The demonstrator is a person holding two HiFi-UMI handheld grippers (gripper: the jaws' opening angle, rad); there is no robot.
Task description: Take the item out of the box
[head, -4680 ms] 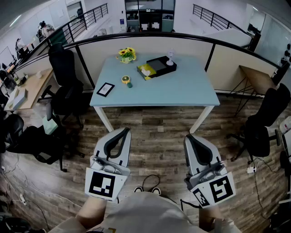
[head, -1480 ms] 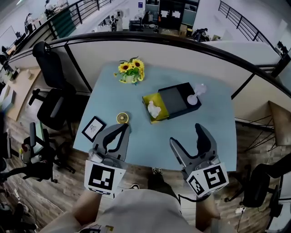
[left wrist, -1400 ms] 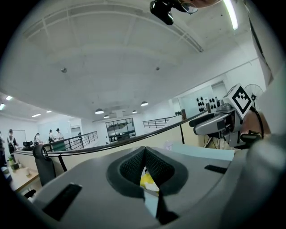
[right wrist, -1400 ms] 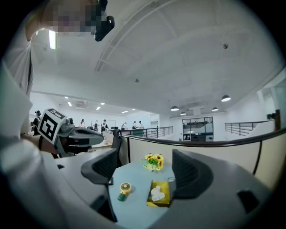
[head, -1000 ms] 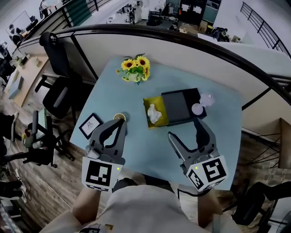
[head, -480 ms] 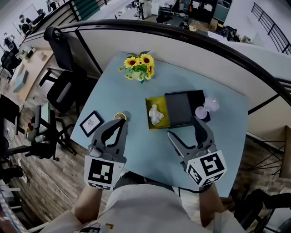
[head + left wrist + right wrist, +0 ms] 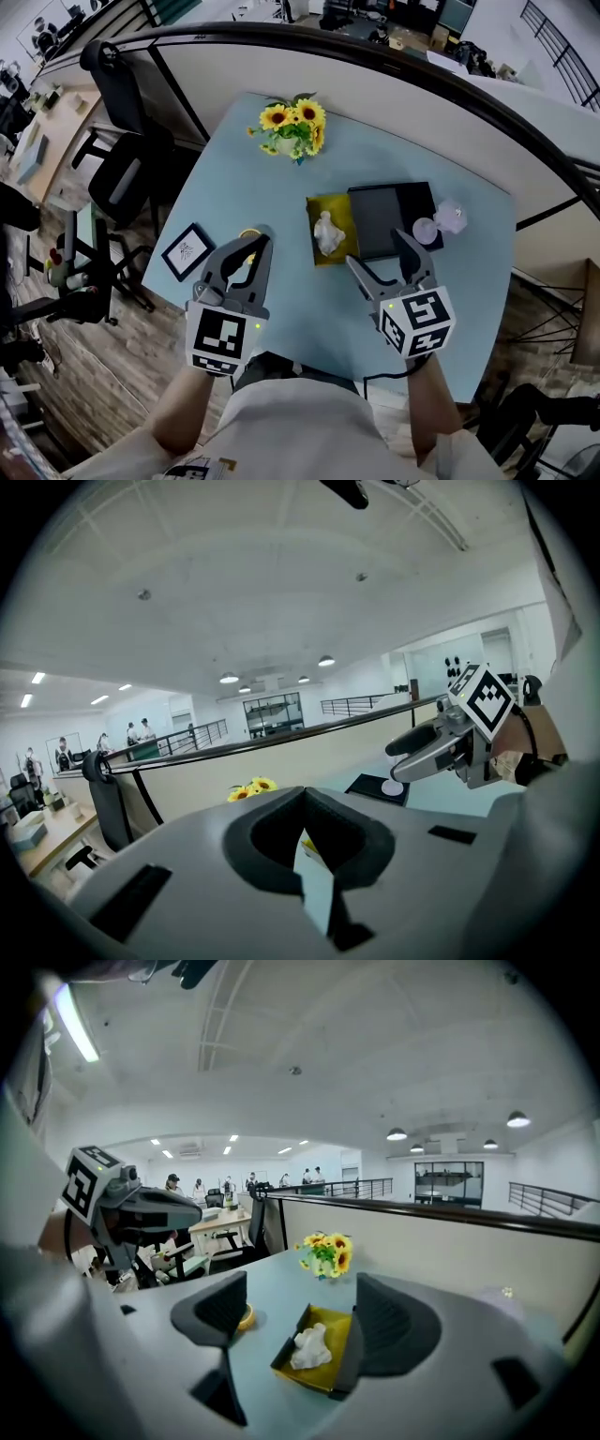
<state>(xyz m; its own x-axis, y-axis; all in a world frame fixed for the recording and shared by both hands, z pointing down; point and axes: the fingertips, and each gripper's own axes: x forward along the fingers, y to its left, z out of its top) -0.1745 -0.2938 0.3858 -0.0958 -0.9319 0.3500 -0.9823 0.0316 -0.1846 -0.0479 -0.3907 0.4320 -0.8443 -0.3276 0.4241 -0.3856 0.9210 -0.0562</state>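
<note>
A black box [image 7: 394, 217] lies on the light blue table [image 7: 309, 319] with its yellow drawer [image 7: 330, 251] pulled out to the left. A crumpled white item [image 7: 326, 232] rests in the drawer. My right gripper [image 7: 382, 255] is open and hovers just short of the box's near side, nothing between its fingers. Its own view shows the yellow drawer [image 7: 328, 1365] and white item [image 7: 307, 1346] straight ahead between the jaws. My left gripper [image 7: 261, 246] is shut and empty, left of the drawer; from the left gripper [image 7: 302, 803] view little of the table shows.
A sunflower pot [image 7: 292, 127] stands at the table's far side. A framed picture [image 7: 190, 251] and a small yellow round object [image 7: 248, 262] lie at the left. A pale lilac object [image 7: 441, 223] sits on the box's right end. Office chairs [image 7: 122, 178] stand to the left.
The person has walked up to the table. Both grippers now hang over its near part, and the right one has come close to the box.
</note>
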